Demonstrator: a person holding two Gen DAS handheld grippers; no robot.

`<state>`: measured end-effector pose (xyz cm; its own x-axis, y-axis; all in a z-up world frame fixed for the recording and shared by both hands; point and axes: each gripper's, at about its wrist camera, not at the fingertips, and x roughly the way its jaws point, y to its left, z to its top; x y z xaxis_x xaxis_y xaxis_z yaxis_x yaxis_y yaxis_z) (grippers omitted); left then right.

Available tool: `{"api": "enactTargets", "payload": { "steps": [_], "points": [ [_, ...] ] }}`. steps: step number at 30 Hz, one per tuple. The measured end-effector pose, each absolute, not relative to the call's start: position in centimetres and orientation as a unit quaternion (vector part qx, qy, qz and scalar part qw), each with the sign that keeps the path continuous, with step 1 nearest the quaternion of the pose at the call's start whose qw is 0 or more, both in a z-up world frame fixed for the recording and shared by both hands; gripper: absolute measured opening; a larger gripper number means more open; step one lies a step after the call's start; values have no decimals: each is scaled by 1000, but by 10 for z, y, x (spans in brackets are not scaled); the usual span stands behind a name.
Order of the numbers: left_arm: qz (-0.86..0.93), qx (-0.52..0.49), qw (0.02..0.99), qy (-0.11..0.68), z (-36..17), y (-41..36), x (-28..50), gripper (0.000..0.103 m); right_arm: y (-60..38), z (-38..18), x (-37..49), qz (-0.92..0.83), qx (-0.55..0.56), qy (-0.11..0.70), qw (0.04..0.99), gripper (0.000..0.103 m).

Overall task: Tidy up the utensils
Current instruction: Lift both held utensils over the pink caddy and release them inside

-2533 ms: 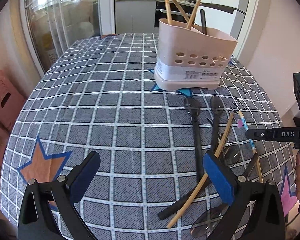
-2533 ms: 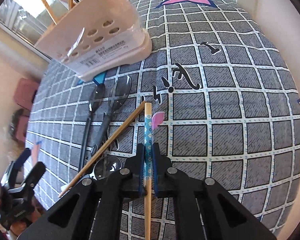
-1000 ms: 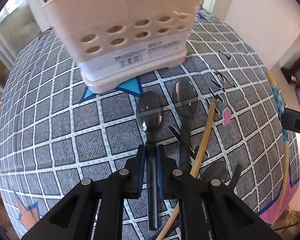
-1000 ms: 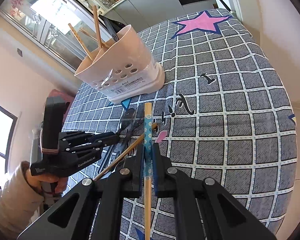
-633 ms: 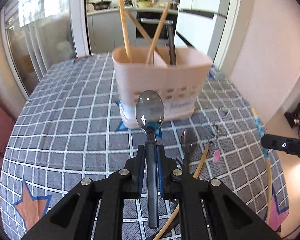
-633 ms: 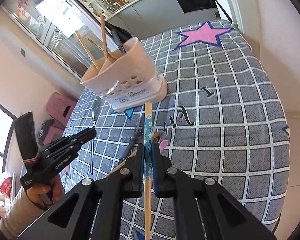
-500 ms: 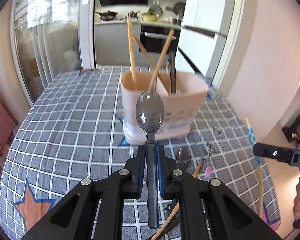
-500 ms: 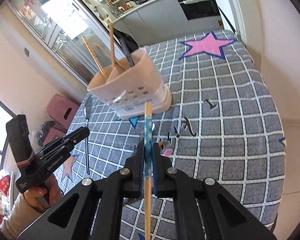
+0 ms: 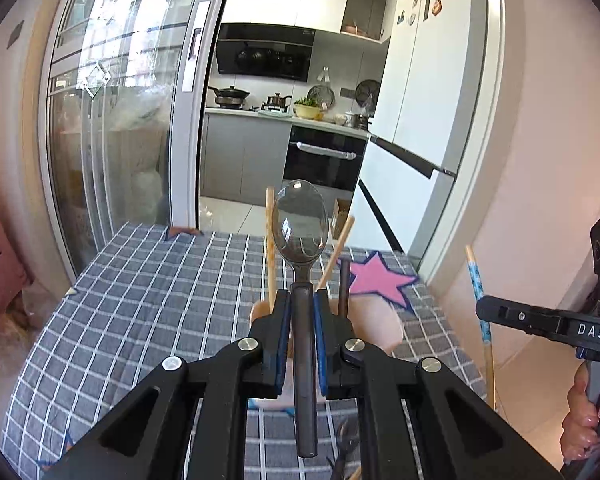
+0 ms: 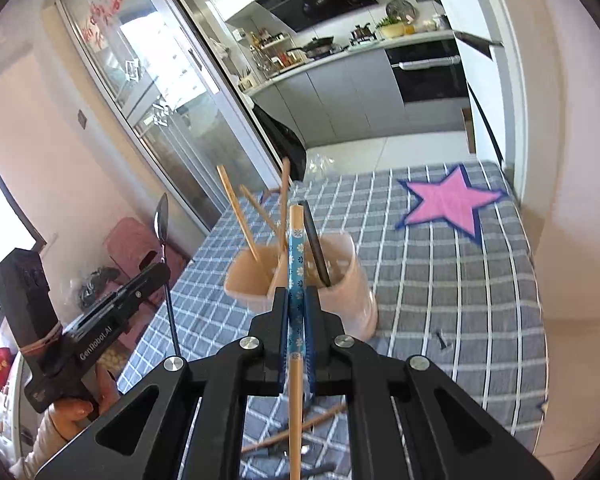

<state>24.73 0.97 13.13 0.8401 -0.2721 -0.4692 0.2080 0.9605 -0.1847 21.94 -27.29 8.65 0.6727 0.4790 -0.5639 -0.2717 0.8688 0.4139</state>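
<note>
- Both handheld tools are carrying cutlery: the left gripper (image 9: 301,308) is clamping the dark handle of a grey metal spoon (image 9: 300,220), bowl upward, while the right gripper (image 10: 296,304) is pinching a blue-patterned bamboo chopstick (image 10: 296,264).
- Both utensils are hanging in the air above the checked grey tablecloth (image 10: 440,280), near the pale pink plastic utensil holder (image 10: 340,276).
- Several plain wooden chopsticks (image 10: 236,208) and a dark handle (image 10: 316,244) are already standing in that holder.
- Another bare chopstick (image 10: 296,432) and dark utensils are lying on the cloth, so sorting appears partway done.
</note>
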Motion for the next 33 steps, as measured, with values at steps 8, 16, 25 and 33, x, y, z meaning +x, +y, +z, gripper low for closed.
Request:
{"api": "enactTargets", "payload": {
  "steps": [8, 16, 25, 33],
  "points": [
    [-116, -71, 968, 211, 150, 0, 298, 43, -258, 120, 286, 208, 147, 297, 920, 8],
    [-95, -79, 973, 193, 132, -2, 337, 43, -236, 127, 343, 188, 106, 246, 945, 8],
    [-66, -70, 982, 162, 95, -1, 332, 43, -208, 98, 354, 175, 28, 188, 966, 8],
    [-63, -34, 981, 178, 70, -13, 319, 43, -198, 66, 329, 179, -14, 156, 971, 8]
  ]
}}
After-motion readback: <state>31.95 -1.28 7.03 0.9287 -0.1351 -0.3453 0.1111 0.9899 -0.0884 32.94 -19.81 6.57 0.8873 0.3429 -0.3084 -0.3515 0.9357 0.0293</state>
